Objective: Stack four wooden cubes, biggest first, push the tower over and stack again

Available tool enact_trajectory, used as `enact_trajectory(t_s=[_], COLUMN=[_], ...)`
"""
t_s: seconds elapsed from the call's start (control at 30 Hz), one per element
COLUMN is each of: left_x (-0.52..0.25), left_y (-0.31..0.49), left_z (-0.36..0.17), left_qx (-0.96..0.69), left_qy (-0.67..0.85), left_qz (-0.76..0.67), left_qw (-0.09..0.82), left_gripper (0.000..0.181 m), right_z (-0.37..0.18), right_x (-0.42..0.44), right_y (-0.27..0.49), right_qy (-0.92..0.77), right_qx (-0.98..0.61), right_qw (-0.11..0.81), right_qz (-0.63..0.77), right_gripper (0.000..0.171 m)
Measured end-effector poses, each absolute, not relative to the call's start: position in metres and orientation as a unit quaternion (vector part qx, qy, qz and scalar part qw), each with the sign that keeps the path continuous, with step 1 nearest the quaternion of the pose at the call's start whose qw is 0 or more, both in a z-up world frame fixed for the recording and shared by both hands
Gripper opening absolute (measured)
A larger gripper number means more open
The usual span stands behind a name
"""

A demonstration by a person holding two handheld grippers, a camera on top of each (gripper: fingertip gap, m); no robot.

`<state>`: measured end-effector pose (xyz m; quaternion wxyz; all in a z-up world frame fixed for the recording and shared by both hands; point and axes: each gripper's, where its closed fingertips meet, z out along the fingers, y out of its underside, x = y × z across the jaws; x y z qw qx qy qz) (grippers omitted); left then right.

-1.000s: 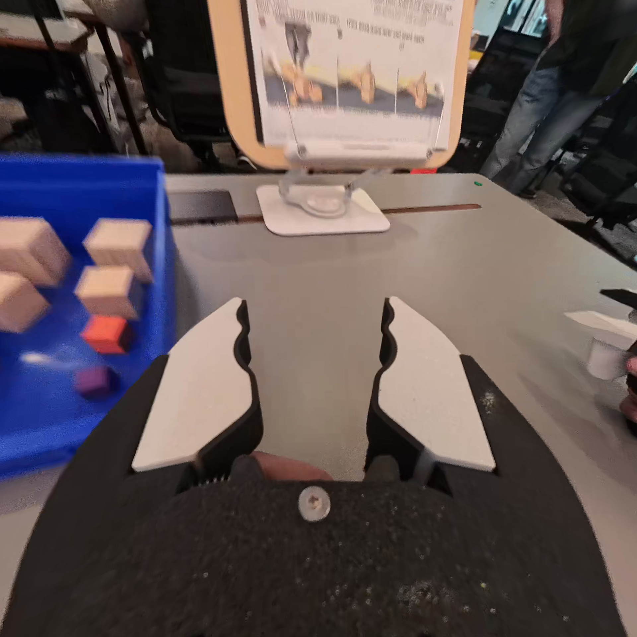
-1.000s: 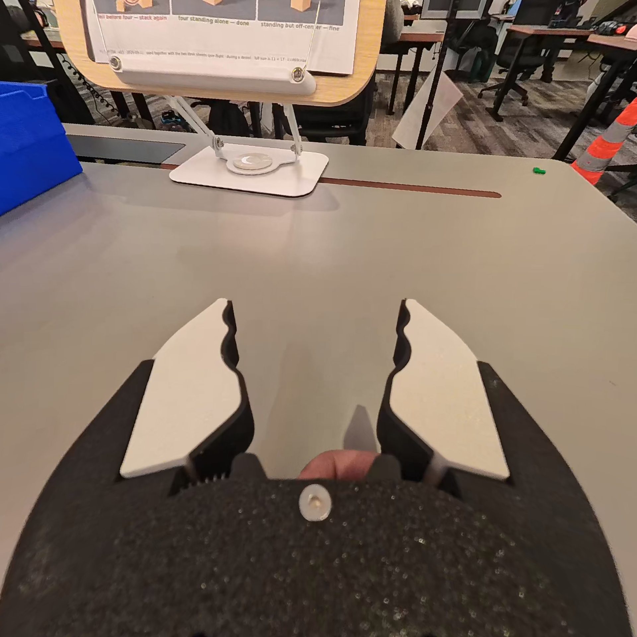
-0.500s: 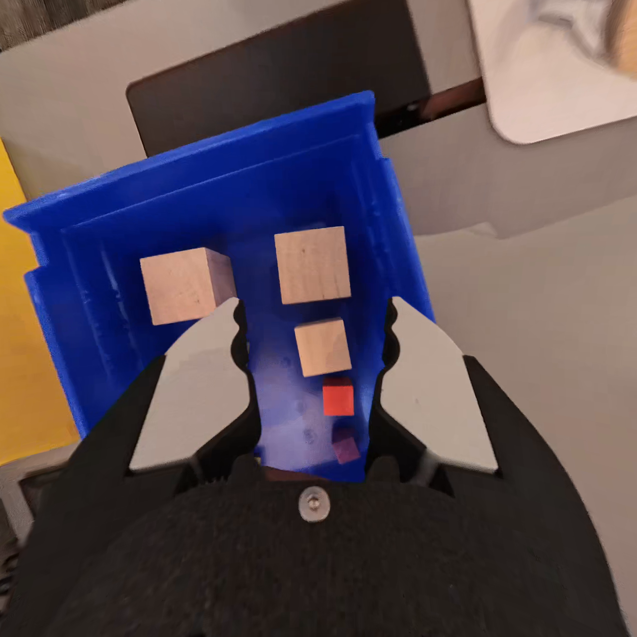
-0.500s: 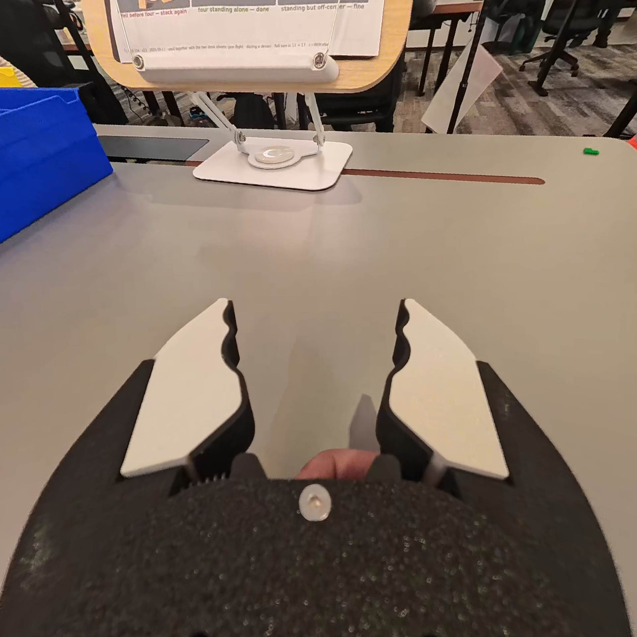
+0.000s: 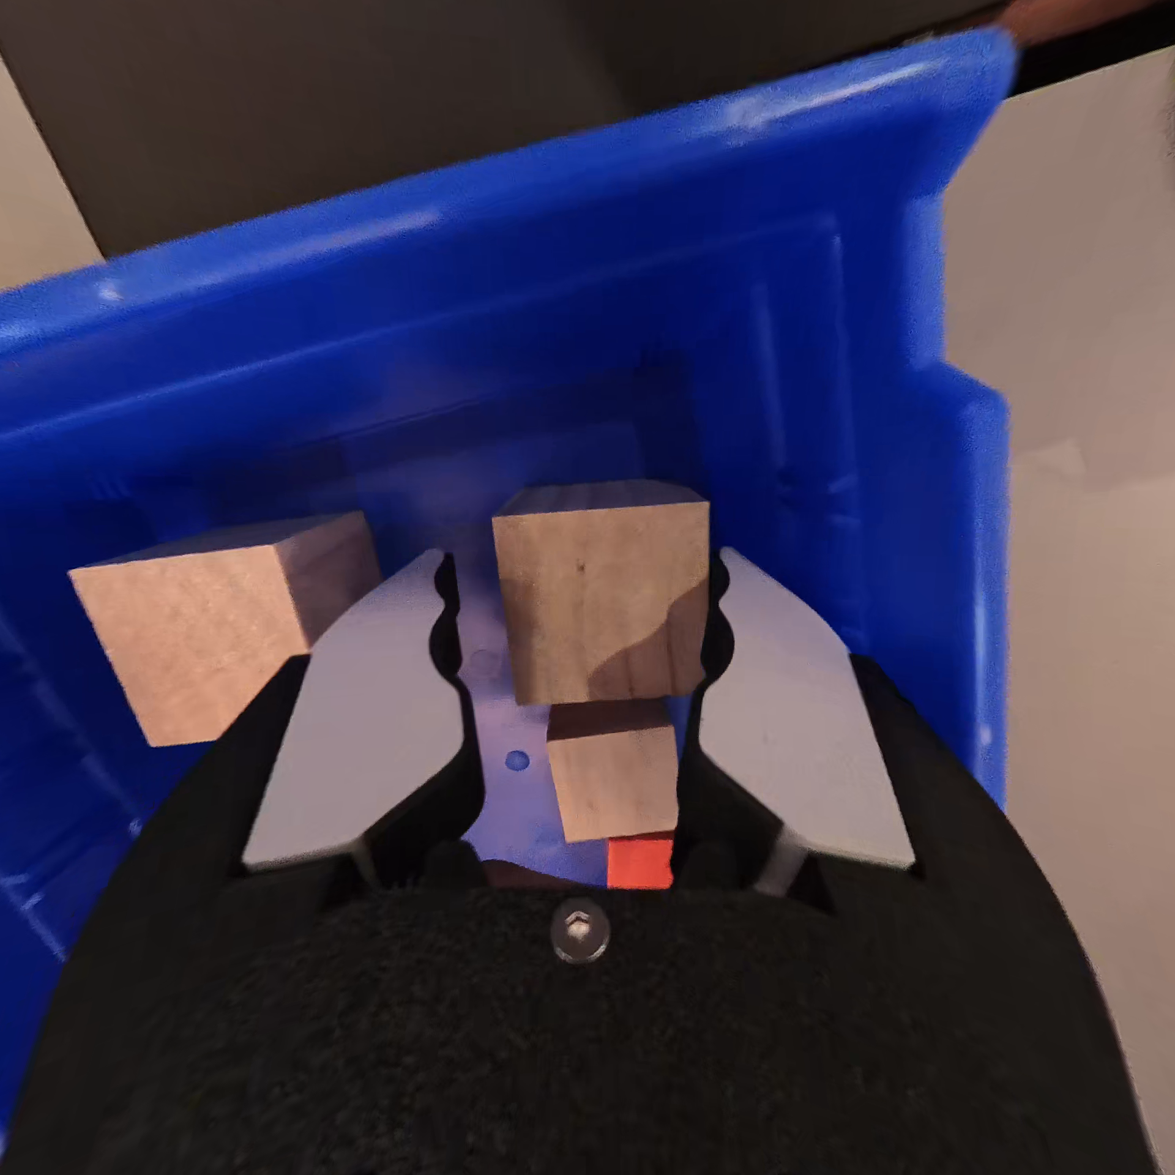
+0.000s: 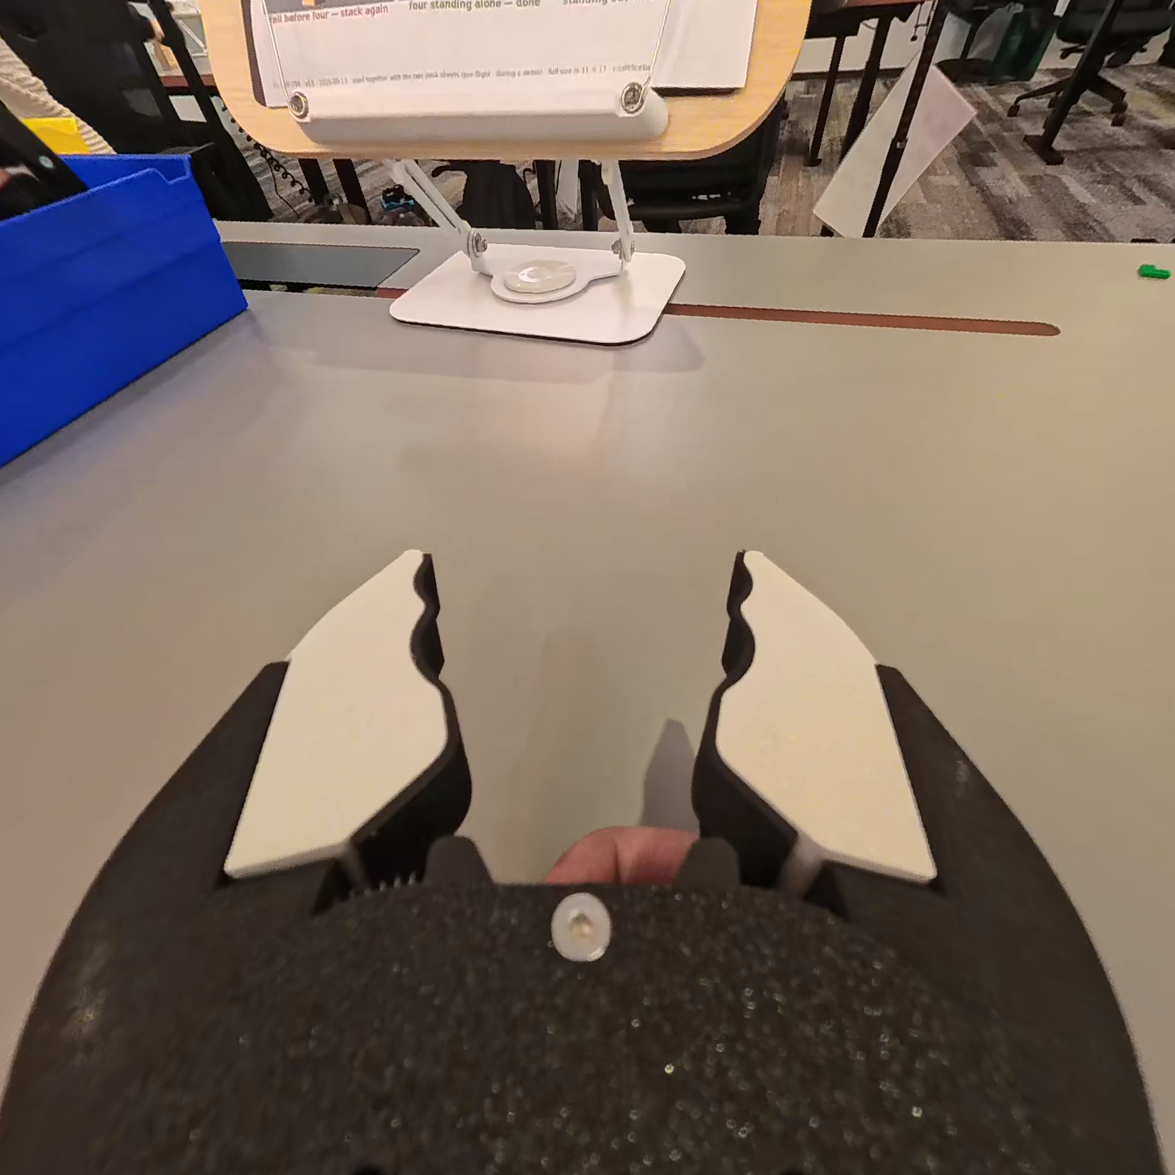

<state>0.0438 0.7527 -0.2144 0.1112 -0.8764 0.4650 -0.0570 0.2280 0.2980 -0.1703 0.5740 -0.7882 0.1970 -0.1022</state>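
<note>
The left gripper (image 5: 582, 572) reaches down into the blue bin (image 5: 572, 267) with its jaws spread wide. A wooden cube (image 5: 601, 591) sits between the jaws, close against the right one, with a clear gap to the left one; whether the right jaw actually touches it is hard to tell in the blur. Nearer the gripper's body, still between the jaws, lies a smaller wooden cube (image 5: 613, 779), and behind that a small red cube (image 5: 639, 861), partly hidden by the gripper. A larger wooden cube (image 5: 203, 636) rests outside the left jaw, its near corner covered by that jaw.

The right gripper (image 6: 582, 566) hangs over the bare grey counter (image 6: 636, 458), its jaws wide apart and holding nothing. Straight ahead of these jaws stands a white stand (image 6: 540, 295) carrying a wooden board with a printed sheet (image 6: 502, 63). The bin shows far off to the left of the jaws, resting on the counter.
</note>
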Motion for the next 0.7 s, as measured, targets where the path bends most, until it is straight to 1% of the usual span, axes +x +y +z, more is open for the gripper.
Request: enact_trajectory(t_s=[0.03,0.1,0.27,0.4,0.57,0.7], left_x=[0.044,0.050,0.050,0.047,0.035,0.018], left_y=[0.752,0.748,0.749,0.759,0.764,0.735], left_z=[-0.218,-0.221,-0.220,-0.209,-0.152,-0.093], left_qx=[-0.878,-0.882,-0.882,-0.880,-0.861,-0.824], left_qy=[0.462,0.452,0.452,0.444,0.435,0.419], left_qz=[-0.061,-0.089,-0.089,-0.083,-0.103,-0.158], left_qw=[0.106,0.097,0.099,0.145,0.242,0.347], left_gripper=[0.073,0.061,0.060,0.060,0.060,0.060], right_z=[-0.170,-0.171,-0.171,-0.170,-0.165,-0.160], right_x=[0.228,0.228,0.227,0.225,0.223,0.222], right_y=[0.298,0.298,0.298,0.299,0.299,0.299], right_qy=[0.197,0.196,0.193,0.190,0.184,0.176], right_qx=[-0.789,-0.789,-0.791,-0.792,-0.789,-0.785], right_qw=[0.574,0.573,0.571,0.571,0.576,0.583], right_qz=[-0.102,-0.103,-0.105,-0.106,-0.109,-0.114], right_gripper=[0.087,0.087,0.086,0.085,0.084,0.084])
